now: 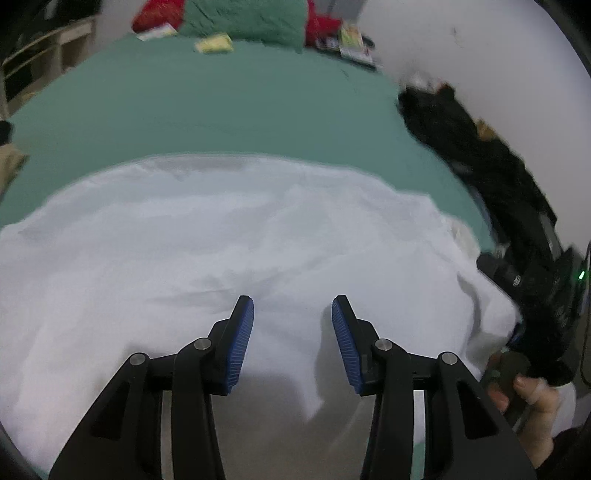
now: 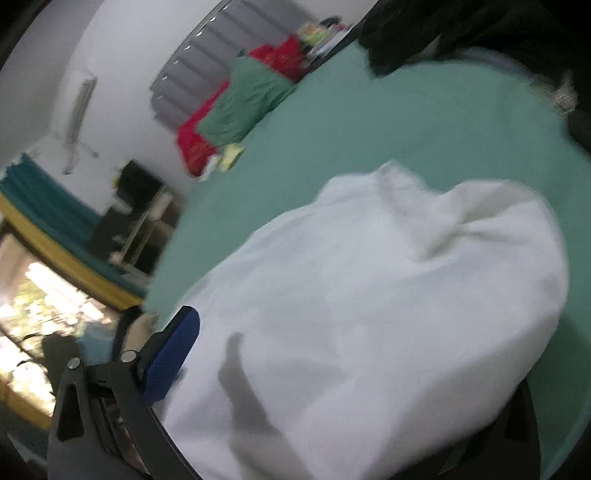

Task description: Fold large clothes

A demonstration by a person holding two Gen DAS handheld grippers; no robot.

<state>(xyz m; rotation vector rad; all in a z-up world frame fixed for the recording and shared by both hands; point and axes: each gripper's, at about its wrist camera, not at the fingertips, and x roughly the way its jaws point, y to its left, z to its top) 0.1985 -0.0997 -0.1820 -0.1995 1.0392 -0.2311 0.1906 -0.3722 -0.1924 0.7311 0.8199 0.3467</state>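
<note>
your left gripper (image 1: 292, 314) is hovering with jaws spread, empty, the white garment (image 1: 221, 240) lying just ahead on the green bed (image 1: 221, 110). your right gripper (image 2: 332, 369) is standing wide over it, apparently gripping nothing.

We see home bedroom. Bed (image 1: 240, 107) under green sheet fills most of view. Green pillow (image 1: 247, 16) and red cushions (image 2: 194, 142) piled at head end. Grey curtain (image 2: 207, 59) on pale wall, air conditioner (image 2: 79, 107) high up, open shelves (image 1: 44, 55) beside bed, bright window (image 2: 40, 291) low down.
</note>
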